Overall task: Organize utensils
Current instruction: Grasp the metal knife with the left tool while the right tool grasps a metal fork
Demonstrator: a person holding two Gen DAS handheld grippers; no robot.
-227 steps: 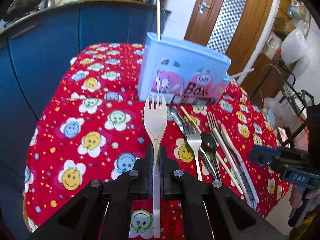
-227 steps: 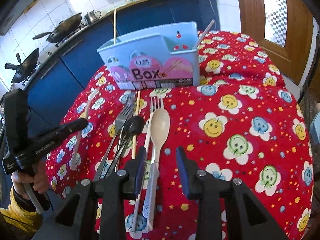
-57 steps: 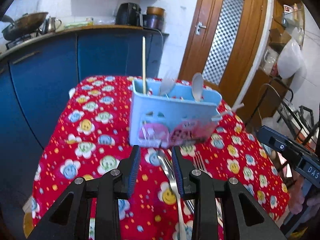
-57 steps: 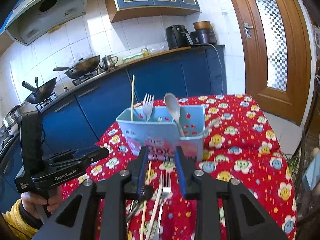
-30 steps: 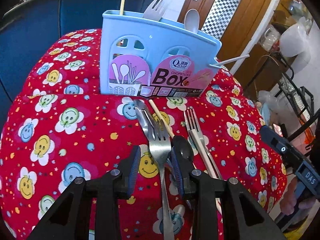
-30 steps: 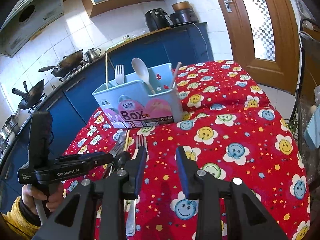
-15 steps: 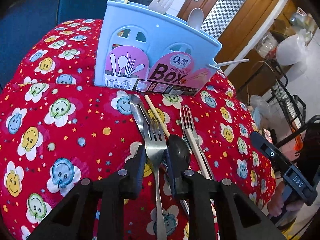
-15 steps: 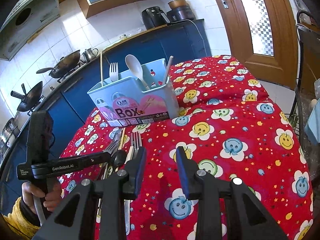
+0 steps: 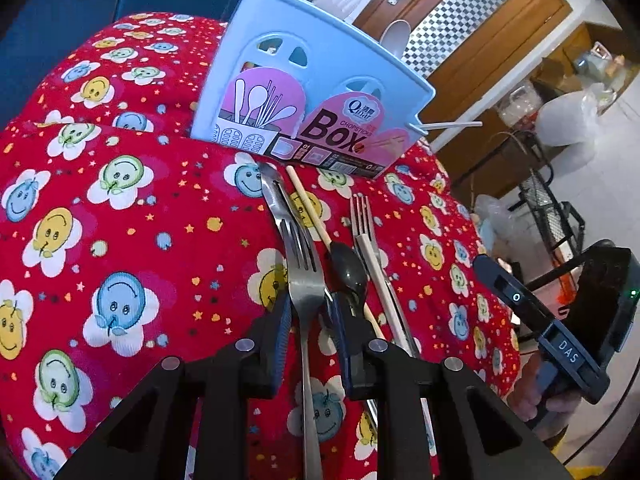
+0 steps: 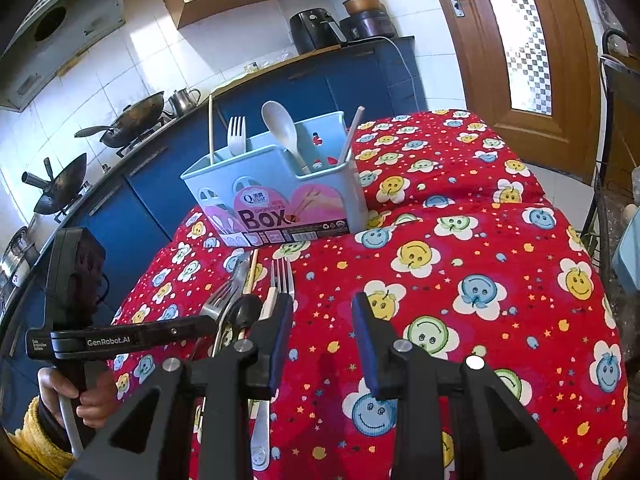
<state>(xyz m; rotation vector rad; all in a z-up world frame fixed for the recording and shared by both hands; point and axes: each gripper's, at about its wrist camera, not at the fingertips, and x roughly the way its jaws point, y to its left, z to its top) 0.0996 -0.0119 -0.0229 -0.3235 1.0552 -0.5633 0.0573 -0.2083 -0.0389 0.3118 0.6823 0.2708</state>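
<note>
The left gripper point(image 9: 308, 314) is lowered over a group of utensils that lie on the red tablecloth point(image 9: 120, 216) of the table. A metal fork point(image 9: 301, 264) is seen between its fingers point(image 9: 280, 320), with the tines pointing away toward the box. The fingers have just been closing and now stand narrow, close along both sides of the fork's neck; whether the pads already press on the metal cannot be told from the pictures.

Just to the right of the fork a black spoon point(image 9: 347, 270) is placed, and a wooden chopstick point(image 9: 308, 210) runs partly under it. A second fork with a pale handle point(image 9: 370, 240) is lying beside them, further to the right.

The light blue utensil box point(image 10: 276, 196) stands upright behind the group, near the far part of the table. In it a white fork point(image 10: 237, 136), a white spoon point(image 10: 282, 128) and two chopsticks are held, standing on end.

The right gripper point(image 10: 322, 334) is kept above a bare part of the cloth, to the right of the utensils. Its fingers are moderately apart and nothing is between them. A hand point(image 10: 86, 394) in a yellow sleeve is seen on the handle of the left gripper.
</note>
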